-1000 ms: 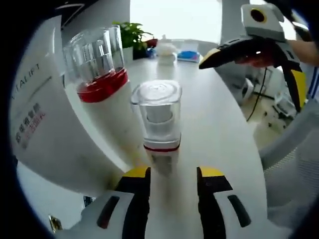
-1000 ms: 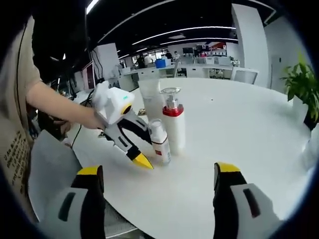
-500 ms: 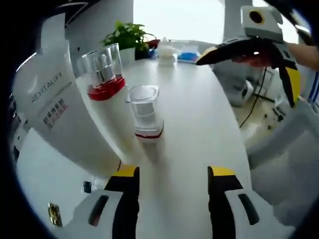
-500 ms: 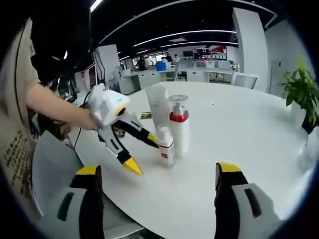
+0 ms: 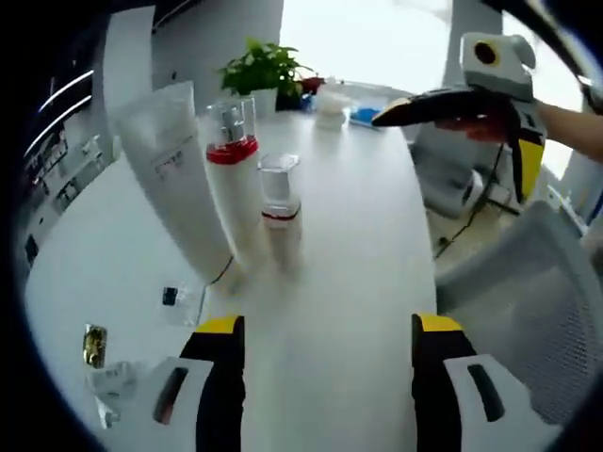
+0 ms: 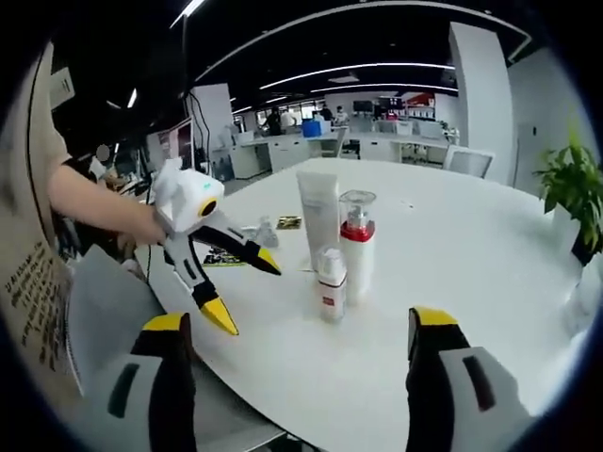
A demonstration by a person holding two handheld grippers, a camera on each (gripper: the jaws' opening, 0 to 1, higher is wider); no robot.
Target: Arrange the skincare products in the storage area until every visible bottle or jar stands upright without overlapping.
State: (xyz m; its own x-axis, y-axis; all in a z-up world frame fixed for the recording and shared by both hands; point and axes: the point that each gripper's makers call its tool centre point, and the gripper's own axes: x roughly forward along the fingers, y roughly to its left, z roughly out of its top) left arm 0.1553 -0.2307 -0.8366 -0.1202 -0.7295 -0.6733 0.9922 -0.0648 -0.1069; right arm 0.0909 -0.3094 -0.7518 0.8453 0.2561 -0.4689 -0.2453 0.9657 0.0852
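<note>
An open-plan office: rows of desks [image 6: 377, 146], ceiling light strips [image 6: 377, 68], potted plant [image 6: 570, 184].

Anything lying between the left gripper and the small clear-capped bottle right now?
No. In the left gripper view, bare white table runs from the left gripper, jaws open, up to the small bottle. The right gripper view agrees.

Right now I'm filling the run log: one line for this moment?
left gripper: open, empty | right gripper: open, empty | tube, pump bottle, small bottle: upright, clustered | table

Bright window glare, ceiling strip lights, soft motion blur, fisheye-warped edges
</note>
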